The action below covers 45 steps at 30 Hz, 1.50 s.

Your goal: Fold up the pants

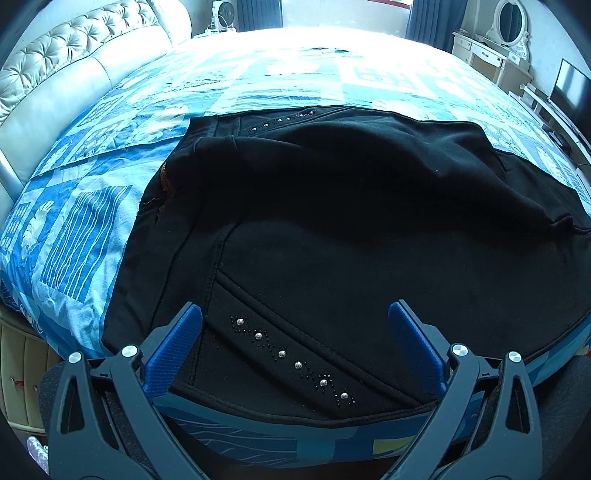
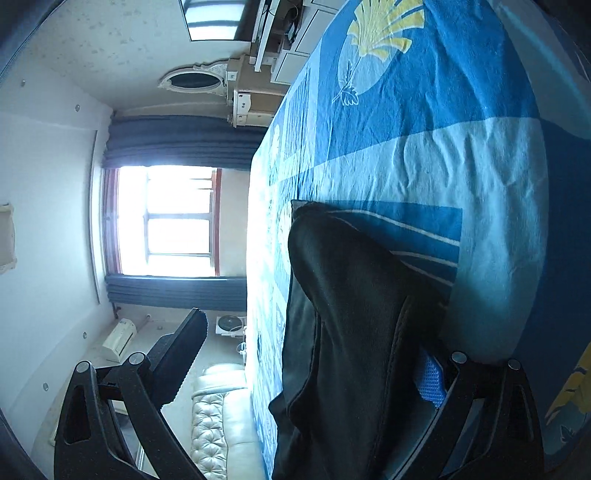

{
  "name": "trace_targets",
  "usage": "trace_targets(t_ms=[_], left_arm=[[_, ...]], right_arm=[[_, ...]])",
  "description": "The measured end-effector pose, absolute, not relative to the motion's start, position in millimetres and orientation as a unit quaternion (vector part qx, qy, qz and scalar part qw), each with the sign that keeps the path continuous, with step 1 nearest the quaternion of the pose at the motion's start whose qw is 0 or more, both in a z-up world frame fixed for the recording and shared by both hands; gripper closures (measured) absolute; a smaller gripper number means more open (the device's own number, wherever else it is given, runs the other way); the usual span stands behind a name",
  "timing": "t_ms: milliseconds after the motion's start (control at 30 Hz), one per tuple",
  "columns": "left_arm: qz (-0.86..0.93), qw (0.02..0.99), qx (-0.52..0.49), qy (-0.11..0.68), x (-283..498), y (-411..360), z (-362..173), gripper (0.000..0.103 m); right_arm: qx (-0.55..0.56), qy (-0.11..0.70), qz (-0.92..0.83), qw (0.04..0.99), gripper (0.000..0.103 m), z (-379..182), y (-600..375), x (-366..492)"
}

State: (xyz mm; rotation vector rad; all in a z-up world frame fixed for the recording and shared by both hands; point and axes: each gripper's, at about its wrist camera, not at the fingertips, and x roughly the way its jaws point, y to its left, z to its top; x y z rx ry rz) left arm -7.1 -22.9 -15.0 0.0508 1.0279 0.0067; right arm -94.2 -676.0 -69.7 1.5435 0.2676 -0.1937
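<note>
Black pants with silver studs lie on the blue patterned bedspread, a leg folded across the upper part. My left gripper is open, its blue fingers spread over the studded pocket near the bed's front edge, holding nothing. In the right wrist view the camera is rolled sideways. My right gripper is open wide; a fold of the black pants lies between its fingers, and the blue pad of one finger sits under the cloth.
A tufted cream headboard lines the bed's left side. A white dresser with an oval mirror and a TV stand at the far right. A window with dark curtains is beyond the bed.
</note>
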Motion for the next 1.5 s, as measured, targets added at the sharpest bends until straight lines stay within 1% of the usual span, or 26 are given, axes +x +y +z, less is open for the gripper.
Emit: trace_targets(t_ms=[33,67,100,133,167,200,233,267,333,367,400,467,500,633,700,767,833,867,900,967,1033,1067,1100,1167,1367,1500], left_arm=[[0.003,0.87,0.025,0.493,-7.2,-23.6,-15.6,0.002],[0.003,0.869,0.025,0.495,-7.0,-24.2,-16.4,0.002],[0.003,0.868,0.025,0.497,-6.9,-25.2,-17.1,0.002],[0.003,0.867,0.025,0.498,-6.7,-26.2,-18.2,0.002],[0.002,0.866,0.025,0.499,-6.8,-27.2,-19.1,0.002],[0.001,0.865,0.025,0.5,-7.1,-28.5,-19.8,0.002],[-0.001,0.865,0.025,0.502,-6.9,-29.9,-20.8,0.002],[-0.001,0.864,0.027,0.504,-6.6,-31.4,-21.7,0.002],[-0.003,0.863,0.028,0.505,-6.4,-33.7,-22.5,0.002],[-0.004,0.863,0.029,0.504,-6.2,-34.4,-22.6,0.002],[-0.004,0.863,0.031,0.503,-5.9,-35.2,-22.8,0.002],[-0.006,0.865,0.036,0.501,-4.8,-37.0,-23.2,0.002],[-0.006,0.866,0.039,0.499,-4.4,-37.7,-23.6,0.002],[-0.008,0.868,0.053,0.493,-0.7,-41.7,-26.0,0.002],[-0.015,0.869,0.051,0.491,1.4,-40.2,-24.5,0.002],[-0.024,0.873,0.048,0.485,3.4,-36.1,-20.6,0.002],[-0.027,0.879,0.053,0.474,5.2,-29.8,-15.9,0.002],[-0.03,0.881,0.055,0.469,7.0,-25.4,-13.9,0.002],[-0.036,0.881,0.056,0.468,10.1,-20.7,-12.5,0.002],[-0.044,0.881,0.053,0.469,18.2,-7.7,-11.1,0.002],[-0.046,0.878,0.047,0.475,29.9,9.6,-10.0,0.002],[-0.048,0.874,0.041,0.481,36.1,19.1,-9.5,0.002],[-0.055,0.871,0.031,0.488,43.1,29.7,-8.9,0.002],[-0.076,0.863,0.009,0.499,58.6,51.9,-7.3,0.002],[-0.111,0.841,-0.09,0.521,119.7,128.9,-6.5,0.002],[-0.156,0.809,-0.18,0.537,165.4,170.9,-21.9,0.002]], right_arm=[[0.697,0.114,-0.094,0.702,0.007,-70.0,-680.4,-94.2],[0.703,0.109,-0.103,0.695,0.011,-72.0,-684.8,-92.6],[0.712,0.102,-0.109,0.687,0.03,-75.0,-687.7,-92.2],[0.723,0.091,-0.106,0.676,0.044,-79.1,-690.3,-94.1],[0.731,0.081,-0.104,0.669,0.064,-82.5,-692.8,-94.3],[0.729,0.086,-0.109,0.67,0.074,-83.3,-694.0,-92.3],[0.719,0.106,-0.123,0.675,0.078,-82.1,-694.9,-89.0],[0.706,0.121,-0.14,0.683,0.085,-78.0,-695.3,-89.3],[0.675,0.122,-0.159,0.71,0.089,-62.6,-695.4,-95.0],[0.65,0.126,-0.171,0.73,0.094,-50.8,-695.2,-97.9],[0.616,0.137,-0.188,0.753,0.095,-39.2,-694.5,-101.1],[0.548,0.175,-0.229,0.786,0.096,-23.4,-692.6,-103.3],[0.532,0.197,-0.246,0.786,0.096,-25.4,-696.4,-104.2],[0.562,0.242,-0.264,0.745,0.096,-68.5,-723.1,-119.9],[0.585,0.214,-0.256,0.739,0.095,-74.3,-729.0,-132.7],[0.581,0.189,-0.287,0.738,0.087,-66.1,-729.0,-147.7],[0.556,0.169,-0.352,0.734,0.074,-52.2,-725.5,-165.0],[0.544,0.164,-0.373,0.734,0.066,-44.6,-723.0,-169.8],[0.53,0.166,-0.374,0.743,0.064,-36.4,-720.7,-168.3],[0.49,0.19,-0.346,0.777,0.064,-16.5,-712.4,-145.9],[0.441,0.219,-0.304,0.815,0.06,3.8,-687.8,-118.6],[0.422,0.234,-0.276,0.832,0.056,11.5,-672.4,-105.3],[0.406,0.246,-0.247,0.845,0.048,19.2,-655.2,-89.2],[0.38,0.268,-0.187,0.865,0.04,30.4,-616.7,-58.3],[0.291,0.34,-0.027,0.894,0.039,47.0,-483.4,29.8],[0.241,0.372,0.048,0.895,0.039,47.3,-408.1,68.0]])
